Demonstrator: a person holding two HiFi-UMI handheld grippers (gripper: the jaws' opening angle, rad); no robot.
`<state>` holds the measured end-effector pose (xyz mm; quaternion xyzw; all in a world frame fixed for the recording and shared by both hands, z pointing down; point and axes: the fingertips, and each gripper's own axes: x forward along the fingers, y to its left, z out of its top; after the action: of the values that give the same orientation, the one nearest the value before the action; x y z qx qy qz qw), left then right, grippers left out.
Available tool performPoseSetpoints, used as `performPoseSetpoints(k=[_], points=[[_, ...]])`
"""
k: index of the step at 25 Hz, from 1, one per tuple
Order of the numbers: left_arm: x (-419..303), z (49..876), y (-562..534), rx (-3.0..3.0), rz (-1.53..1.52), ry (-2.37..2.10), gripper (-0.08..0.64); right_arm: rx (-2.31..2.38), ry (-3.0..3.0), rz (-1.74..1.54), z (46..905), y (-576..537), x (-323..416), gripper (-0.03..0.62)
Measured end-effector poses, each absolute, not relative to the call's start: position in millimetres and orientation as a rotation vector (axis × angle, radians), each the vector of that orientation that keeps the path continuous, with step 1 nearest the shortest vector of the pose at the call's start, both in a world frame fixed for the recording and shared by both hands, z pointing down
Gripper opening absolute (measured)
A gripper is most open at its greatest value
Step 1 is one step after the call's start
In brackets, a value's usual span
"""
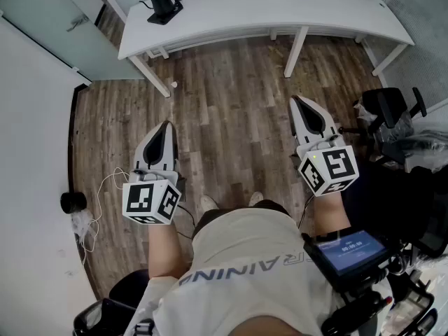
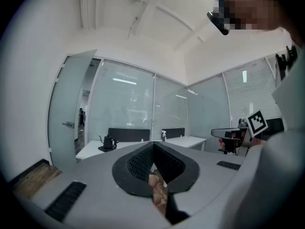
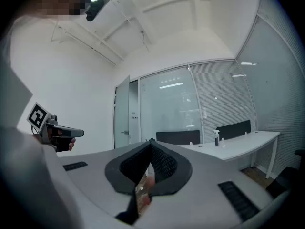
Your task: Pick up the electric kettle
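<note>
The black electric kettle stands on its base at the left end of a white desk across the room; in the left gripper view the kettle is small and far off. Both grippers are held level over the wooden floor, well short of the desk. My left gripper has its jaws closed to a point with nothing between them, as its own view of the left gripper also shows. My right gripper is shut and empty too; from the right gripper the kettle is hidden behind the jaws.
A spray bottle stands on the desk's right part. A black office chair and clutter sit at the right. A white cable and a black round object lie on the floor by the left wall. A glass door stands ajar.
</note>
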<state>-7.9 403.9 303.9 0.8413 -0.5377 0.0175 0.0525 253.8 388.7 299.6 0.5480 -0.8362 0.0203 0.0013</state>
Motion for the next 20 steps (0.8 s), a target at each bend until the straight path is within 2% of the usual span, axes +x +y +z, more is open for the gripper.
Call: performPoseSetpoints(k=[20], points=[[-11.2, 304.2, 405.3, 2.56, 0.048, -1.618, 0.017, 1.689, -2.659, 0.13, 302.4, 389.8, 246.9, 0.011]])
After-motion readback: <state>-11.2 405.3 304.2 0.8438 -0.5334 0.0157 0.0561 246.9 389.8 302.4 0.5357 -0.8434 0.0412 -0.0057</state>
